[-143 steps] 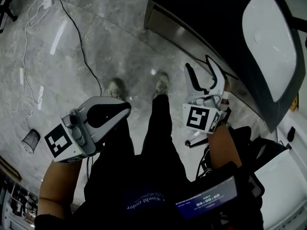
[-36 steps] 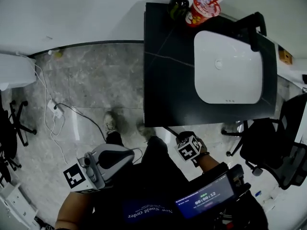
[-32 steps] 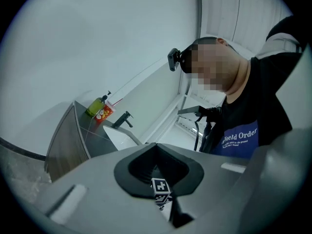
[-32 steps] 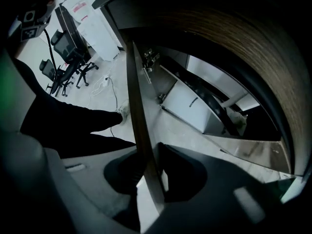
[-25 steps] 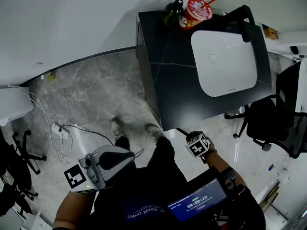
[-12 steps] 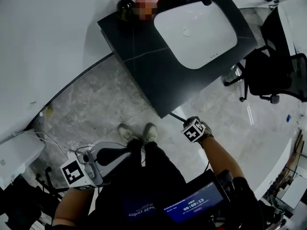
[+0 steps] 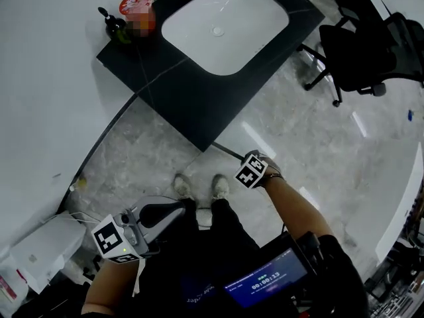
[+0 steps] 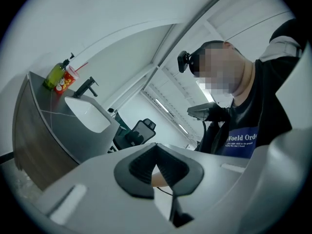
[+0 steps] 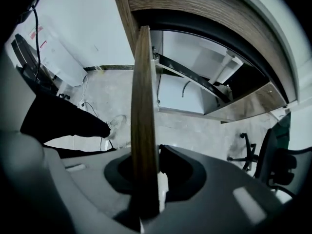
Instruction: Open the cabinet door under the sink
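Cabinet door under the sink is already swung well out from the vanity. It's seen edge-on in the right gripper view, with the open cabinet interior showing behind it. In the head view it's just a thin line poking out from the near corner of the dark countertop.

The wood-grain panel's free edge is pinched by the right gripper, pointed downward, with its jaws closed to a narrow gap on the panel. The left gripper is held off to the side with its jaws brought together on nothing (not needed for this one, by the looks of it).

Going by that, the opening is mostly done and only the last bit of swing is left. For that to go well, the pull should be kept on an arc around the hinge rather than dragged straight back, so the panel isn't twisted in the pads. The pinch should be kept square on the edge, since a thin slab like that can be levered out if the wrist is rolled. The swing should be eased off before the stop is hit, and the shoes kept out of the door's path.
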